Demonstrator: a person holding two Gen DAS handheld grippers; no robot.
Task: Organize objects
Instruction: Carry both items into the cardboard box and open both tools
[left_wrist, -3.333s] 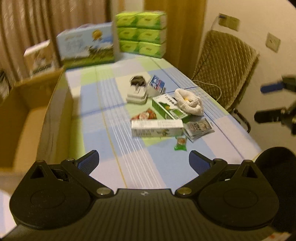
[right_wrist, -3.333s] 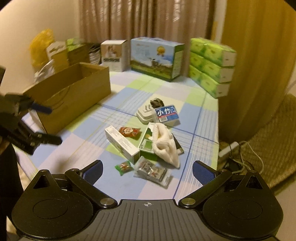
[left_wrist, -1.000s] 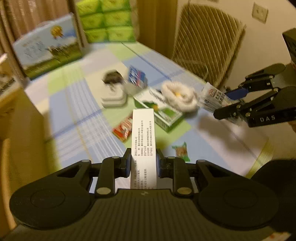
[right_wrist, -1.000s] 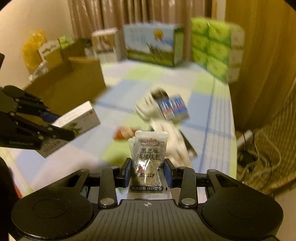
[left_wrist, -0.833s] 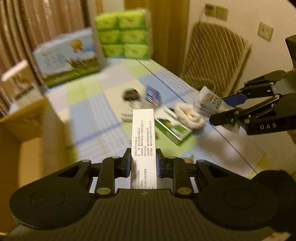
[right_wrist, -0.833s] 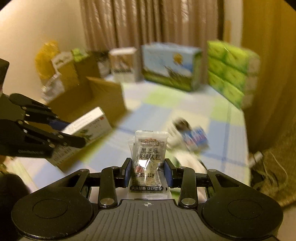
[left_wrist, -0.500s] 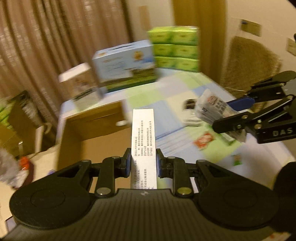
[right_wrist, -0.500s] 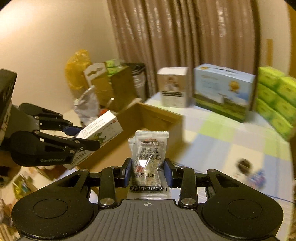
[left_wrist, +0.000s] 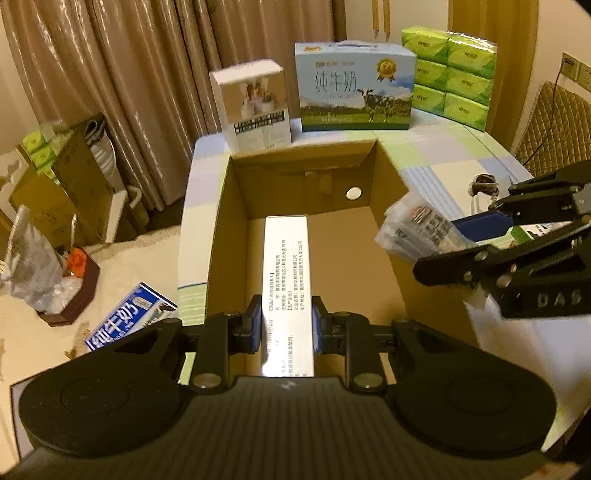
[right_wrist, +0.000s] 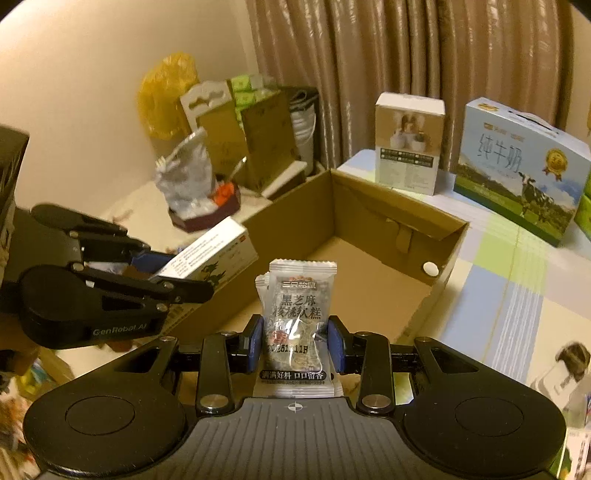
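Observation:
My left gripper (left_wrist: 286, 326) is shut on a long white printed box (left_wrist: 286, 266), which points out over the open brown cardboard box (left_wrist: 236, 206). The same white box (right_wrist: 210, 254) shows in the right wrist view, held by the left gripper (right_wrist: 177, 273) above the carton's near left wall. My right gripper (right_wrist: 295, 341) is shut on a clear snack packet (right_wrist: 297, 314) with black print, upright above the carton (right_wrist: 369, 192). In the left wrist view the right gripper (left_wrist: 443, 245) holds that packet (left_wrist: 413, 229) over the carton's right wall. A small white disc (left_wrist: 353, 193) lies inside the carton.
Behind the carton stand a white carton (left_wrist: 255, 107), a blue milk case (left_wrist: 354, 92) and stacked green tissue packs (left_wrist: 450, 74). A dark item (left_wrist: 482, 182) lies on the checked cloth to the right. Left of the table are boxes, bags and a blue milk carton (left_wrist: 129, 321).
Both grippers closed on their items, lifted them off the table's pile and swung left. They now hang over the cardboard carton.

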